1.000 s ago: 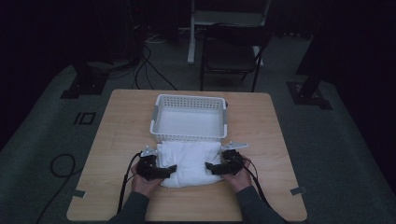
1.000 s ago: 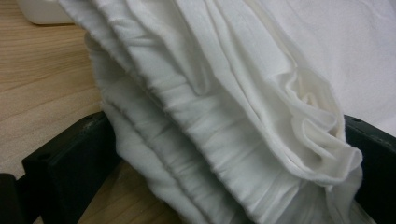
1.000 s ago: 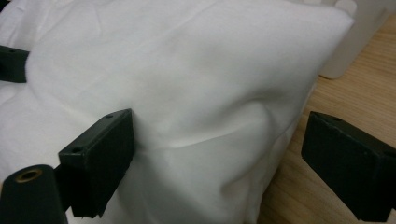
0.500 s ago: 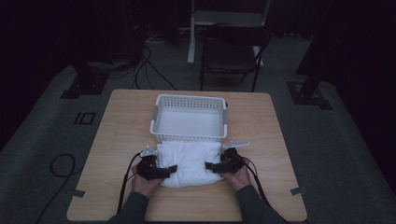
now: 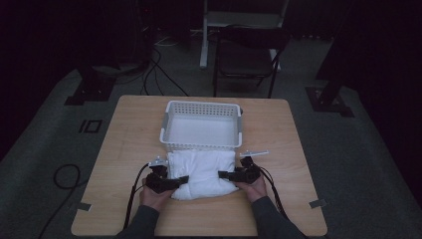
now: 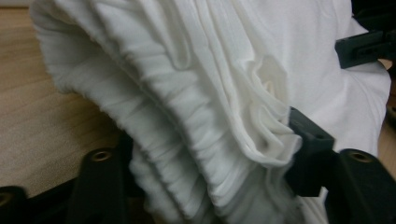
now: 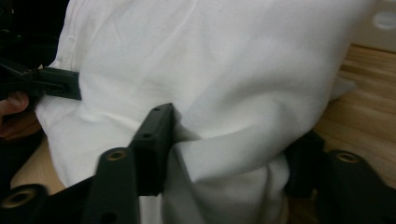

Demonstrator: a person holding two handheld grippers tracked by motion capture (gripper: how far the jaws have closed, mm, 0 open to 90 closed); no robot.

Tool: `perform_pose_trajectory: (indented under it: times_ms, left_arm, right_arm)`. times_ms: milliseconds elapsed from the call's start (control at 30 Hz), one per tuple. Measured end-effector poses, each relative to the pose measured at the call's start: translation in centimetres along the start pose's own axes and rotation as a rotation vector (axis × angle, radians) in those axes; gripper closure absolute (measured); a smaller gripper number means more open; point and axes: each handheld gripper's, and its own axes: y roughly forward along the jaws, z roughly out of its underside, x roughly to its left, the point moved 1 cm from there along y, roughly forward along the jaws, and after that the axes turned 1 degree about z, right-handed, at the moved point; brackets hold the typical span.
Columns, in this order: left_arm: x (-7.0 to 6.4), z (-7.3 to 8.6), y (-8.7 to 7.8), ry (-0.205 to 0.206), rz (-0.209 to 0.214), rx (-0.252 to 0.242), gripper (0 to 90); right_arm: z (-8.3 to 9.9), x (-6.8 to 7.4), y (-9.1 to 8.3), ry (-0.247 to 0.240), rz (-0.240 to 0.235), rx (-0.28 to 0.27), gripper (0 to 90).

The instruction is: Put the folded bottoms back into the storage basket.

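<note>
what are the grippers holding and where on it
Both hold the folded white cloth: left gripper pinches its left edge, right gripper its right edge.

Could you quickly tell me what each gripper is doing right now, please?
Left gripper: closed on the left edge of the folded white cloth.
Right gripper: closed on the cloth's right edge.

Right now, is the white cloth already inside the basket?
No, the white cloth lies on the table just in front of the basket, held at its two ends by the left tool and right tool.
</note>
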Motion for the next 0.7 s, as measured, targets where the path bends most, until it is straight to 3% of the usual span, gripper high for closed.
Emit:
perform_pose_trajectory:
  times_ms: [133, 233, 467, 700]
  left_arm:
    - [-0.7, 0.0, -0.2, 0.043, -0.039, -0.010, 47.2]
    - [-1.1, 0.0, -0.3, 0.059, -0.060, -0.017, 50.0]
    - [-1.7, 0.2, -0.5, 0.096, -0.089, -0.046, 53.0]
    - [-2.2, 0.3, -0.9, 0.109, -0.098, -0.065, 54.3]
  right_arm:
    - [0.1, 0.1, -0.3, -0.007, -0.012, -0.020, 58.4]
    - [0.1, 0.6, -0.5, -0.034, 0.011, -0.032, 61.9]
    - [0.3, 1.5, -0.9, -0.096, 0.059, -0.052, 63.3]
    - [0.6, 2.0, -1.4, -0.113, 0.067, -0.065, 63.7]
